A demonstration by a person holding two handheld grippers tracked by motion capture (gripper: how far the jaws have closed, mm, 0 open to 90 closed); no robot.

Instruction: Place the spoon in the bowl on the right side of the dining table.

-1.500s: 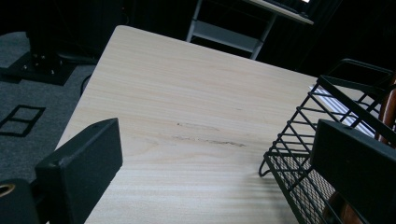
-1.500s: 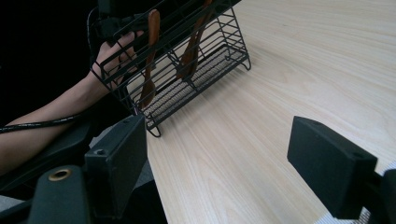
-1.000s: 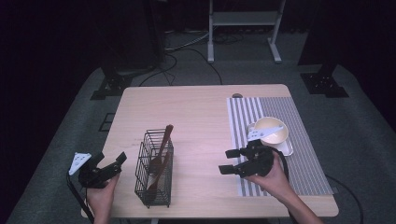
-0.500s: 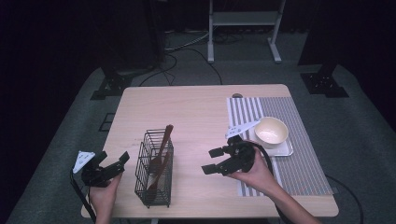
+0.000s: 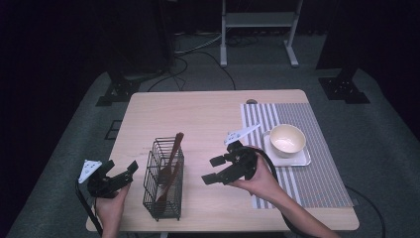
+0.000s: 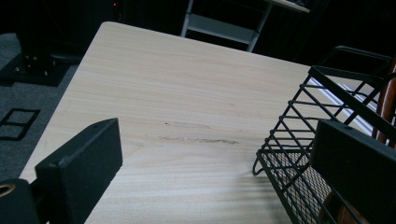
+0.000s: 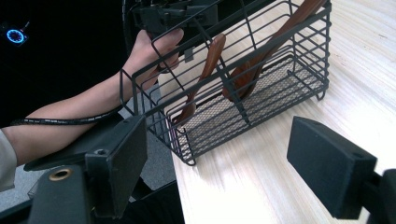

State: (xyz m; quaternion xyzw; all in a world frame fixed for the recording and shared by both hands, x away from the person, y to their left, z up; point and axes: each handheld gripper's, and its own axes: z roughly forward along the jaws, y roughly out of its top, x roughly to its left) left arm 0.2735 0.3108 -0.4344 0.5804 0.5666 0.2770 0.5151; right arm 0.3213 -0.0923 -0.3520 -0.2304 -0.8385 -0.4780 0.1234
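**Both grippers flank the wire basket, jaws wide**

In the high view the black wire basket [image 5: 163, 184] stands in the lower left of the frame, near the table's [image 5: 208, 119] front edge. Its long axis runs from the lower edge up into the frame. Two wooden utensils [image 5: 171, 161] lean inside it, handles tilted toward the upper right and rising above the rim.

The right gripper [image 5: 213, 170] sits just right of the basket at lower centre, jaws spread wide and empty, pointing left at the basket's side. In the right gripper view the basket [image 7: 243, 79] lies ahead, in the upper middle of the frame, beyond both jaws.

The left gripper [image 5: 124, 173] hovers at the basket's left, also wide open and holding nothing. It looks slightly nearer to the wire than the right one.

At right, a cream bowl [image 5: 287, 140] rests on a small tray [image 5: 303, 159] atop a striped mat [image 5: 317, 173]; the bowl appears empty.
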